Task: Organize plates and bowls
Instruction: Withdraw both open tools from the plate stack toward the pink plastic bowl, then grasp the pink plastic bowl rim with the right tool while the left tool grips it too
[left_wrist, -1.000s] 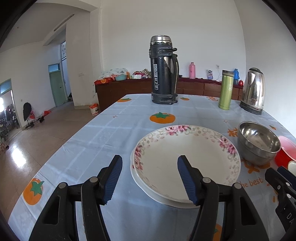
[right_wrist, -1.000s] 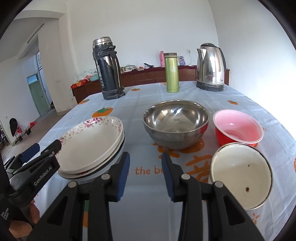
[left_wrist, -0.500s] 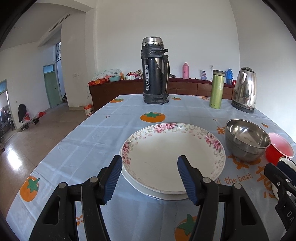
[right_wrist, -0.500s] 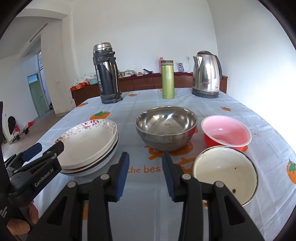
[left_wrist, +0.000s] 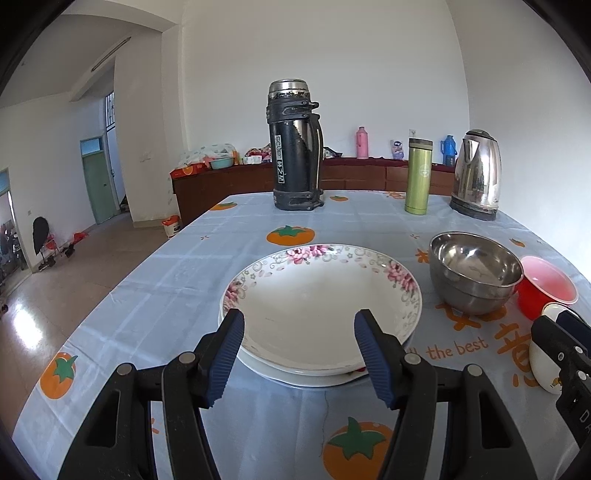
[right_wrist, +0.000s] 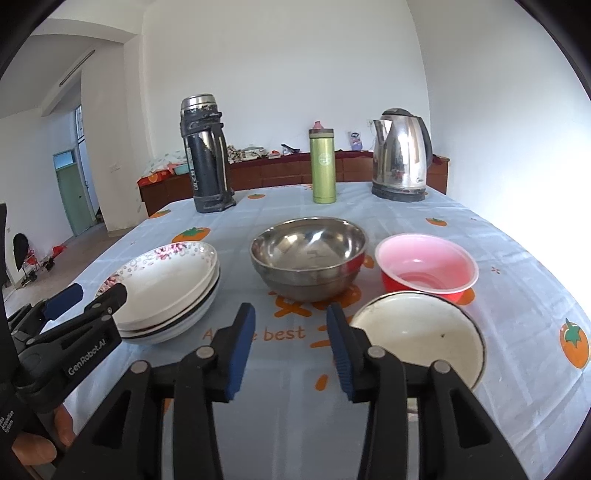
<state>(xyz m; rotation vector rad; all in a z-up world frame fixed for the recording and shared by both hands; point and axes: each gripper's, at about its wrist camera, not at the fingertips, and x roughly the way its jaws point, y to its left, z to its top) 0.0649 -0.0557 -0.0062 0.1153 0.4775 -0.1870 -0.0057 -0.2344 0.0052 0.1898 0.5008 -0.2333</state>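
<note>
A stack of white plates with pink floral rims (left_wrist: 321, 306) lies on the table just beyond my left gripper (left_wrist: 300, 354), which is open and empty, clear of the near rim. To the right of the plates stand a steel bowl (right_wrist: 310, 254), a red bowl with a pink inside (right_wrist: 424, 266) and a white bowl with a dark rim (right_wrist: 417, 339). My right gripper (right_wrist: 291, 347) hovers over the bare cloth in front of the steel bowl. Its jaws are opening with nothing between them.
At the far side of the table stand a black thermos (left_wrist: 295, 147), a green flask (left_wrist: 417, 177) and a steel kettle (left_wrist: 476, 177). The table's left edge (left_wrist: 110, 295) drops to an open floor. A wooden sideboard (left_wrist: 229, 184) runs along the back wall.
Both grippers have drawn back from the dishes, so more of the near table shows. The right gripper's jaws stand a little wider than before.
</note>
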